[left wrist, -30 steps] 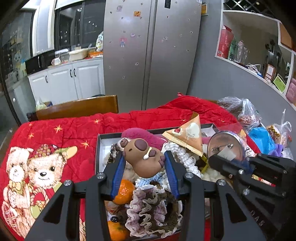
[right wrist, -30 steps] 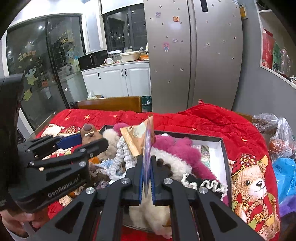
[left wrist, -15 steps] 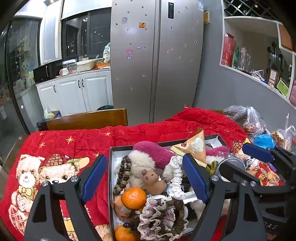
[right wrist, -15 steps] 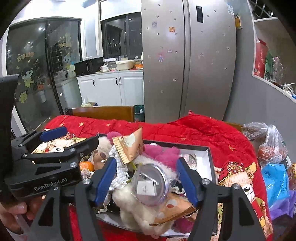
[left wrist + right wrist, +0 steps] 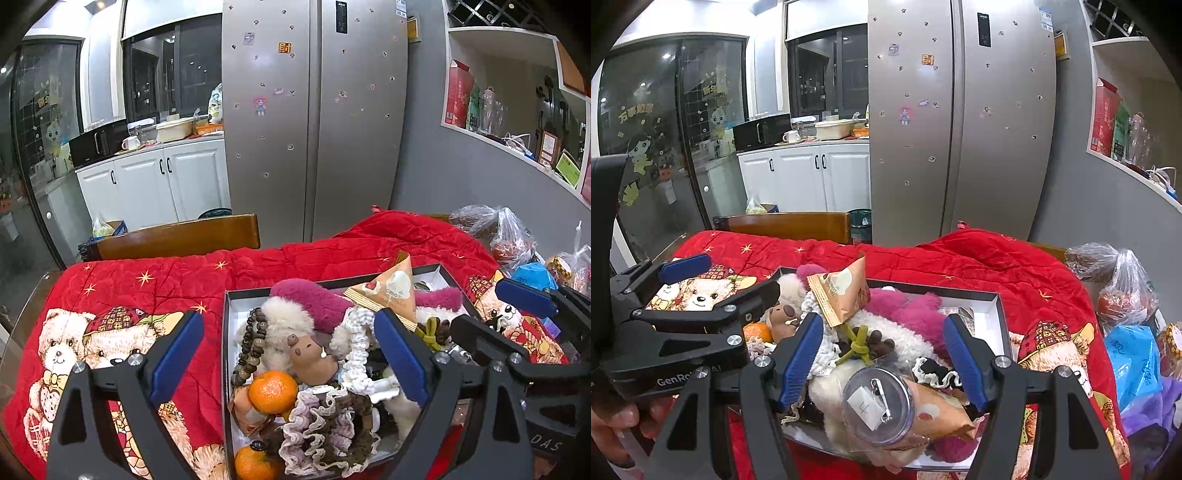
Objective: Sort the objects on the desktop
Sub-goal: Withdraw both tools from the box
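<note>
Red bear-print quilt (image 5: 155, 291) covers the table; the shallow black-rimmed box (image 5: 226, 373) sits on it, piled above its walls with the task's things.

Largest in the box: pink-and-cream plush toy (image 5: 905, 314), spread from centre to 1 o'clock in the right wrist view. Next, the triangular snack packet (image 5: 842, 295), propped upright at 11 o'clock. Then the round pin badge (image 5: 877, 406), lying on top of a flat snack bag at 6 o'clock, near the box's near edge. In the left wrist view: brown capybara toy (image 5: 308, 360) at centre, tangerine (image 5: 272, 391) just beside it at 7 o'clock, wooden bead string (image 5: 251, 350) at 10 o'clock.

Left gripper (image 5: 291, 356): jaws spread wide, nothing held, raised over the box. Right gripper (image 5: 882, 360): likewise wide open and empty, above the badge.

Judgement: placing step appears done; pile is unstable. Any further drop should go low and central, not on the near edge where the badge could slide off.

Open room: bare quilt at 9 o'clock of the box. Plastic bags (image 5: 1123, 284) crowd 3 o'clock; the two grippers stand near each other, so withdraw apart.
</note>
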`<action>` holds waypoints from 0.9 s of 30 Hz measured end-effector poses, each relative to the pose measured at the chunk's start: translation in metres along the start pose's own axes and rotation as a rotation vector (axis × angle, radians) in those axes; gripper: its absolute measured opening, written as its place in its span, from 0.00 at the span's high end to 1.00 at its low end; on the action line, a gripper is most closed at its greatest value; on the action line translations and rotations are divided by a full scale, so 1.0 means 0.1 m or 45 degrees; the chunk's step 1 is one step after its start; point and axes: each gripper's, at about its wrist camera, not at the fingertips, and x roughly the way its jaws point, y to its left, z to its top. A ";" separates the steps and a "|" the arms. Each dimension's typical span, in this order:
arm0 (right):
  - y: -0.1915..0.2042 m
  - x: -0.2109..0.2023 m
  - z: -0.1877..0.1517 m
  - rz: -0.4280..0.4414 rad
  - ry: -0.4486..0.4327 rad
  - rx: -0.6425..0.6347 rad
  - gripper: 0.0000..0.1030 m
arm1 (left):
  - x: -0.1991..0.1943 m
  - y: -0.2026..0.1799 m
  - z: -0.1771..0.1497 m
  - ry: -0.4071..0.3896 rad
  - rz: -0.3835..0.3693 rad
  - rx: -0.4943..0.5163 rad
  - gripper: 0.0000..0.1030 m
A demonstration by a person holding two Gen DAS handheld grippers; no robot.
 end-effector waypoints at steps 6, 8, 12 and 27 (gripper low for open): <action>0.05 -0.11 0.00 -0.045 -0.013 -0.025 0.32 | -0.14 0.01 0.01 0.031 -0.018 -0.018 0.08; 0.09 -0.20 0.00 -0.049 -0.018 -0.036 0.32 | -0.23 0.00 0.00 0.055 -0.015 -0.029 0.08; 0.18 -0.49 -0.03 -0.100 -0.042 -0.066 0.28 | -0.58 -0.02 -0.06 0.052 -0.051 -0.056 0.08; 0.70 -1.96 -0.39 -0.329 -0.109 -0.163 0.20 | -2.20 -0.10 -0.78 -0.040 0.099 -0.054 0.00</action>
